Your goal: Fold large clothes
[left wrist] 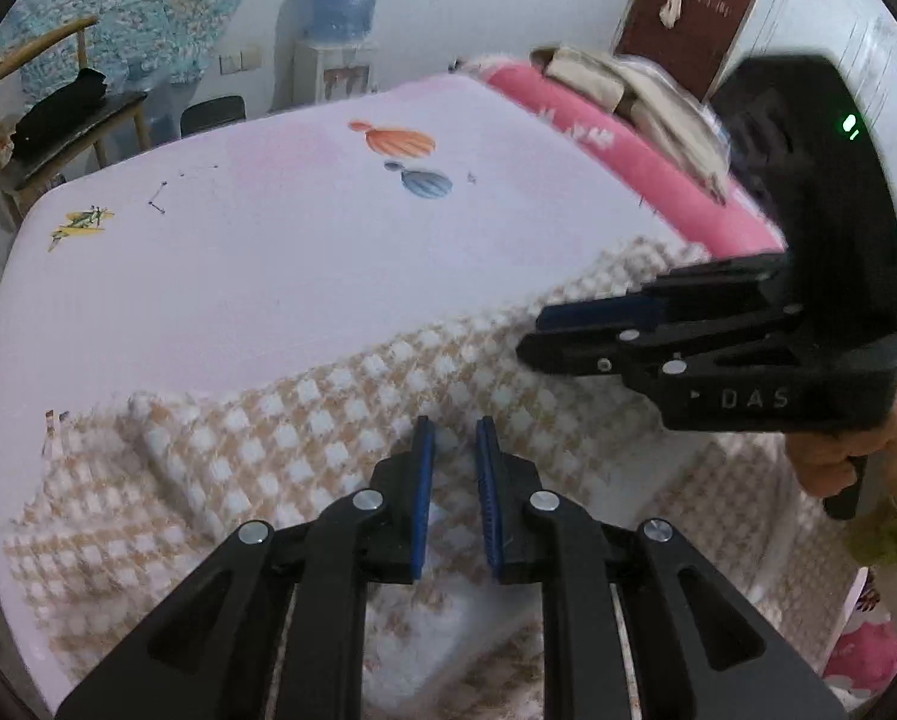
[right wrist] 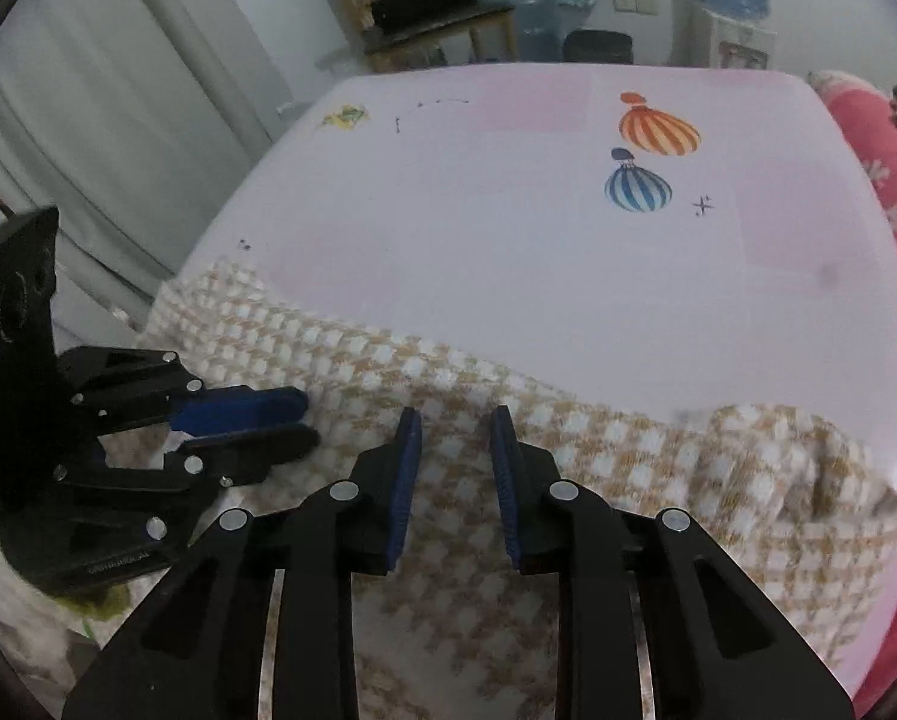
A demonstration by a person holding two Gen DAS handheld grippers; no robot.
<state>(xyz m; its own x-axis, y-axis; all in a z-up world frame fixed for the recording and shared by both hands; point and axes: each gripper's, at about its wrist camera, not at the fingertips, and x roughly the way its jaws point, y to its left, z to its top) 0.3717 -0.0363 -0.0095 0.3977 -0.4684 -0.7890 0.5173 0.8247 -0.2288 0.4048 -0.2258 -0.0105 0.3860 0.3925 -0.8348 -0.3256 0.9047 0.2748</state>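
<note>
A tan-and-white checked garment (left wrist: 304,420) lies spread along the near edge of a bed with a pale pink sheet (left wrist: 256,264); it also shows in the right wrist view (right wrist: 568,456). My left gripper (left wrist: 453,432) hovers just above the garment, its jaws a little apart with nothing between them. My right gripper (right wrist: 455,420) also hovers over the garment, jaws apart and empty. Each gripper shows in the other's view: the right one (left wrist: 529,336) at the garment's right side, the left one (right wrist: 307,420) at its left side.
A pink blanket (left wrist: 616,162) with folded beige cloth on it lies along the bed's right edge. Beyond the bed stand a wooden chair (left wrist: 58,120) with a black bag, a water dispenser (left wrist: 340,36) and a brown door (left wrist: 694,12). Curtains (right wrist: 118,120) hang left.
</note>
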